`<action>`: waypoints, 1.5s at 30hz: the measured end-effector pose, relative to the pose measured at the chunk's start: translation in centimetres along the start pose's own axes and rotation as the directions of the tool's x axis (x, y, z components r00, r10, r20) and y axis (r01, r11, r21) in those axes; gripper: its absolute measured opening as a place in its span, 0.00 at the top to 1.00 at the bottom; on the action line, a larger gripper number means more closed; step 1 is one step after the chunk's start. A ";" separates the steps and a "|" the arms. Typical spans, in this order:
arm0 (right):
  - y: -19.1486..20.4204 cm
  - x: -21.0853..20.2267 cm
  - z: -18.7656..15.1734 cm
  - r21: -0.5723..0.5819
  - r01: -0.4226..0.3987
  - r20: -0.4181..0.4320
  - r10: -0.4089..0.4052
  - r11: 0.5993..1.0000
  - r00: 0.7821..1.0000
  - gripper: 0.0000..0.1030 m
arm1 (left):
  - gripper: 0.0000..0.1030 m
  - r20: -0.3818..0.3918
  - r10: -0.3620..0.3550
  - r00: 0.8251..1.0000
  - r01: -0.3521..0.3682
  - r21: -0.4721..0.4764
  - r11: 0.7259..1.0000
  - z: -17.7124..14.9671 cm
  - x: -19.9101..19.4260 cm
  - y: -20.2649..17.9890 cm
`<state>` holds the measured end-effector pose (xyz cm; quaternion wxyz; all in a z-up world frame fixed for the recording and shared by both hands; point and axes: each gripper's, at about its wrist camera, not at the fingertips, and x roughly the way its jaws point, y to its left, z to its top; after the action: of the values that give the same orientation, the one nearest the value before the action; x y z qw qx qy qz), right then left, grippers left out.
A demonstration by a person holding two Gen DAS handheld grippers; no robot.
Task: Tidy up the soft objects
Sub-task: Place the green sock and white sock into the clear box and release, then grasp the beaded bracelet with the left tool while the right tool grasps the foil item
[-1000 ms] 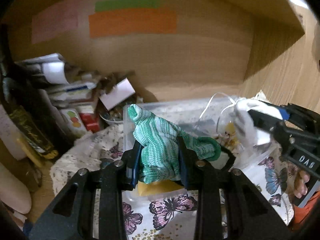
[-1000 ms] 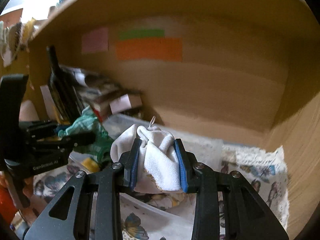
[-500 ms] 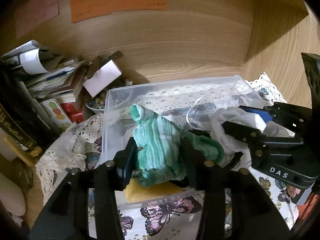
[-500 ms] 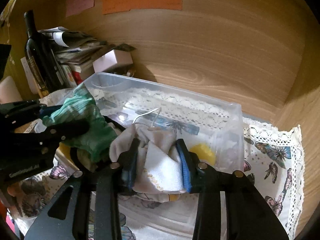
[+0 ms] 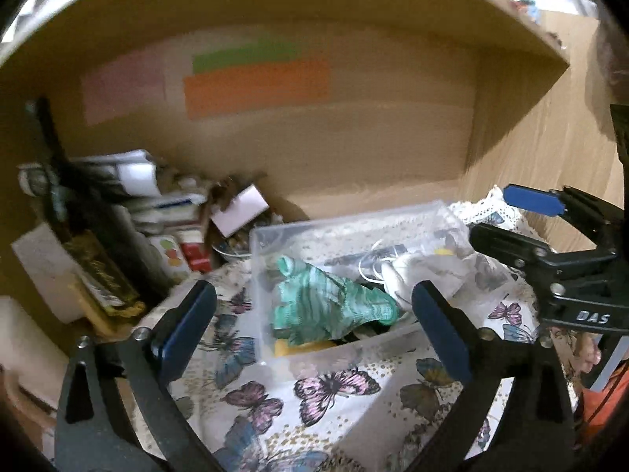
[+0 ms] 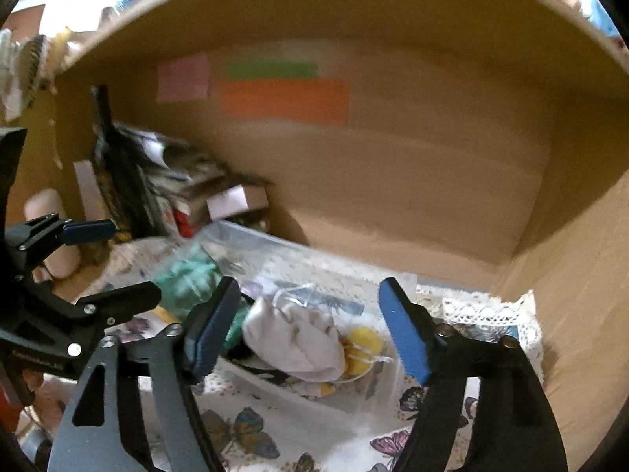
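A clear plastic bin [image 5: 322,354] [image 6: 377,275] stands on a butterfly-print cloth [image 5: 298,405] inside a wooden shelf. A green striped knit piece [image 5: 326,306] [image 6: 188,279] lies in its left part. A white cloth [image 6: 298,338] [image 5: 416,271] with a string lies beside it, over a yellow soft thing [image 6: 365,342]. My left gripper [image 5: 314,326] is open and empty, back from the bin over the green piece. My right gripper [image 6: 310,334] is open and empty, its fingers either side of the white cloth.
A dark bottle [image 5: 78,216], stacked papers and small boxes [image 5: 236,212] crowd the shelf's left side. Coloured paper notes [image 5: 255,86] stick on the back wall. The shelf's right wall [image 6: 582,275] stands close to the bin. A lace edge [image 6: 487,310] trims the cloth.
Both grippers opened and drew back and up. The green knit piece and the white cloth, held before, now lie in the bin.
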<state>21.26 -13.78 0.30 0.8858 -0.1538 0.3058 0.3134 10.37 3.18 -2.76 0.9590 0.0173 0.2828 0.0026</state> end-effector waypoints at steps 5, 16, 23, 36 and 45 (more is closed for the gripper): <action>0.7 -3.5 -0.3 -0.005 -0.030 0.056 0.030 1.000 0.998 0.25 | 0.00 0.019 0.018 1.000 -0.018 0.006 1.000 -1.5 -2.7 0.4; 4.0 -4.1 -6.0 0.007 -0.129 -0.053 0.129 0.992 0.990 0.24 | 0.00 -0.112 0.052 0.992 -0.060 -0.074 0.995 -8.3 -3.3 2.0; 6.2 -2.7 -9.4 0.059 -0.207 -0.149 0.213 0.977 0.966 0.24 | 0.29 -0.234 0.016 0.972 -0.036 -0.080 0.996 -12.0 -1.8 1.9; 8.3 -0.4 -13.0 0.079 -0.274 -0.276 0.285 0.959 0.918 0.66 | 0.94 -0.284 -0.044 0.958 0.020 -0.085 0.996 -14.1 -0.7 1.1; 6.7 -1.9 -11.0 0.099 -0.238 -0.198 0.253 0.966 0.947 0.74 | 0.95 -0.164 -0.023 0.986 0.011 -0.072 0.997 -10.4 -2.4 1.4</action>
<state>10.81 -14.72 -7.45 0.8080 -0.1136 0.4251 0.3919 2.74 4.85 -10.16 0.9324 -0.0196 0.3608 0.0058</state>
